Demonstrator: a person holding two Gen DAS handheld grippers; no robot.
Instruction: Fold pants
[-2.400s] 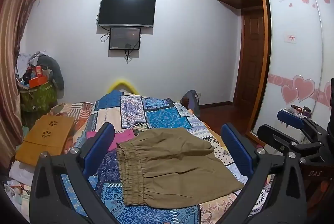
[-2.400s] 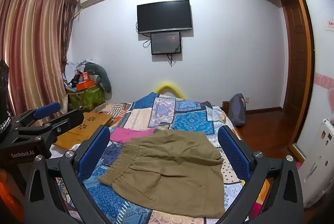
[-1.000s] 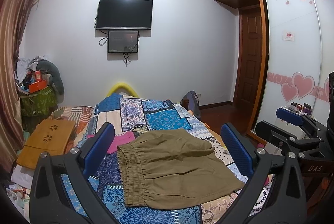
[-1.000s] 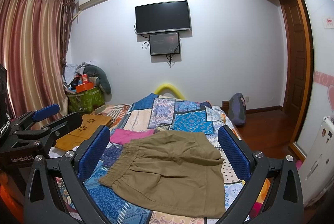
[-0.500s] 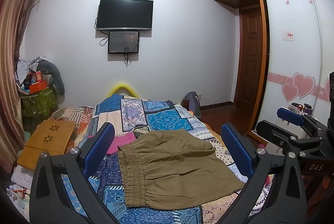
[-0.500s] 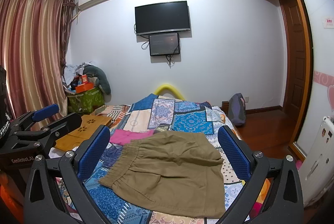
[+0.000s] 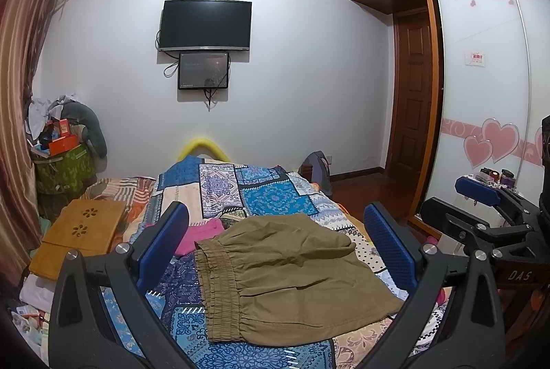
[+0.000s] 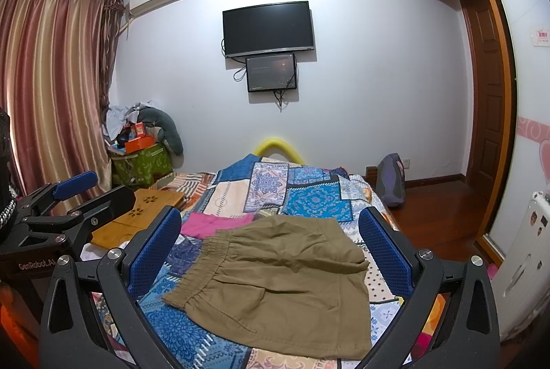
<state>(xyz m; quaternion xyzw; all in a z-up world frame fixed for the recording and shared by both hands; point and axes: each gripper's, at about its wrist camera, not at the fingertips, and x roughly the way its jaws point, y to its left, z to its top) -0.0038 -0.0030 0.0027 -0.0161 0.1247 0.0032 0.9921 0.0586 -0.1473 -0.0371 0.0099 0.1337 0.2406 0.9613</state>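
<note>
Olive-brown pants [image 7: 288, 279] lie folded flat on the patchwork bedspread [image 7: 268, 197], elastic waistband to the left. They also show in the right wrist view [image 8: 282, 279]. My left gripper [image 7: 275, 252] is open and empty, held above the near end of the bed with the pants between its blue pads. My right gripper [image 8: 271, 252] is open and empty, likewise above the pants. The right gripper shows at the right edge of the left wrist view [image 7: 481, 207]; the left gripper shows at the left edge of the right wrist view [image 8: 68, 197].
A pink garment [image 8: 213, 223] lies just beyond the waistband. A wooden lap tray [image 7: 79, 231] sits on the bed's left side. A cluttered green bin [image 8: 141, 162] stands by the curtain. A backpack [image 8: 392, 180] is on the floor at right, near the wardrobe door [image 7: 481, 94].
Both views shifted only slightly. The pants lie as before and both grippers stay open.
</note>
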